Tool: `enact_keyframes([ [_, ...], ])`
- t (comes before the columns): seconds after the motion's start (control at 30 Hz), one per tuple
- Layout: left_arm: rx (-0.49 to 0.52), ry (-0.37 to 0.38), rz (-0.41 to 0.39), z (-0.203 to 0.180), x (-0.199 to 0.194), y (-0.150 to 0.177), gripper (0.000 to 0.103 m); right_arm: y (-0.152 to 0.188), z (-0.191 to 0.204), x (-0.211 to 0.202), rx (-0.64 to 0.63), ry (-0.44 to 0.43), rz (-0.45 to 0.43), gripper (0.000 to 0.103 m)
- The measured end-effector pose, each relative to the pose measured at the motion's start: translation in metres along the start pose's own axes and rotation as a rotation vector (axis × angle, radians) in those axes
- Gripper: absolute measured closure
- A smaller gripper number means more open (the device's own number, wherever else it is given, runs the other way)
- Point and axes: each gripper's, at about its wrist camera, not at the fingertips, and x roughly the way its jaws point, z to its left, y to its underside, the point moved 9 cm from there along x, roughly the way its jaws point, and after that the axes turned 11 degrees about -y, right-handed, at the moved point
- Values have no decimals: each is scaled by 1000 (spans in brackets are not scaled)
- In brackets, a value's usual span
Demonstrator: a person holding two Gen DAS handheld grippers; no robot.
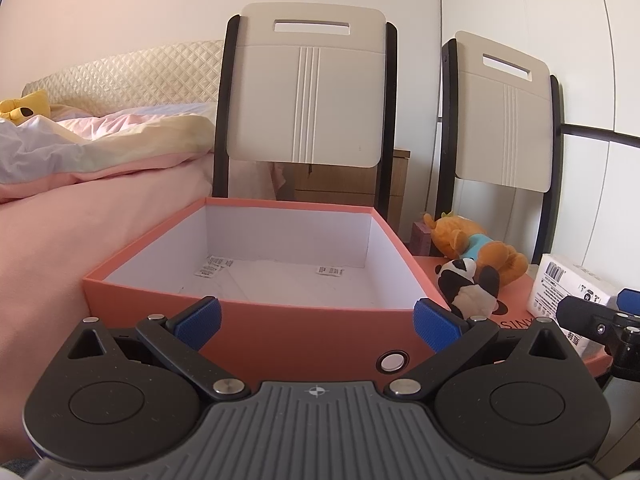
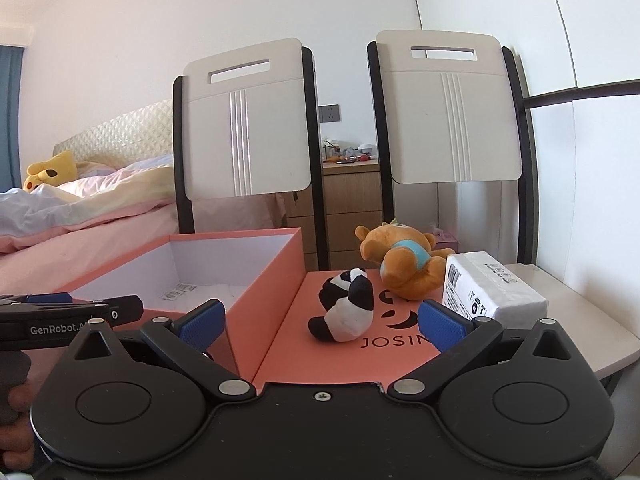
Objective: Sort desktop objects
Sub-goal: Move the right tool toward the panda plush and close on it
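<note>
Both tools gape wide, holding nothing: the left tool [image 1: 316,324] faces the open orange box [image 1: 256,320], the right tool [image 2: 322,320] faces the panda plush [image 2: 346,306] lying on the box lid [image 2: 340,360] (bear plush [image 2: 404,264] and tissue pack [image 2: 492,292] just behind).

My left wrist view low and close behind the open box [image 1: 256,308], facing the chairs [image 1: 308,96], my right view beside it over the lid [image 2: 340,344], both sharing the panda [image 1: 466,286].
</note>
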Motion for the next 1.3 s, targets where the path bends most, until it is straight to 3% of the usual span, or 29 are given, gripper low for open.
enact_keyframes([
  [0.63,-12,-17,-13,6,-3,-4,0,-12,-9,-7,3,7,-19,1],
  [0.93,10,-33,-48,9,-20,-19,0,-22,-8,-10,54,-53,-12,1],
  [1.3,14,-28,-87,16,-32,-50,0,-72,-3,10,5,-107,-14,1],
])
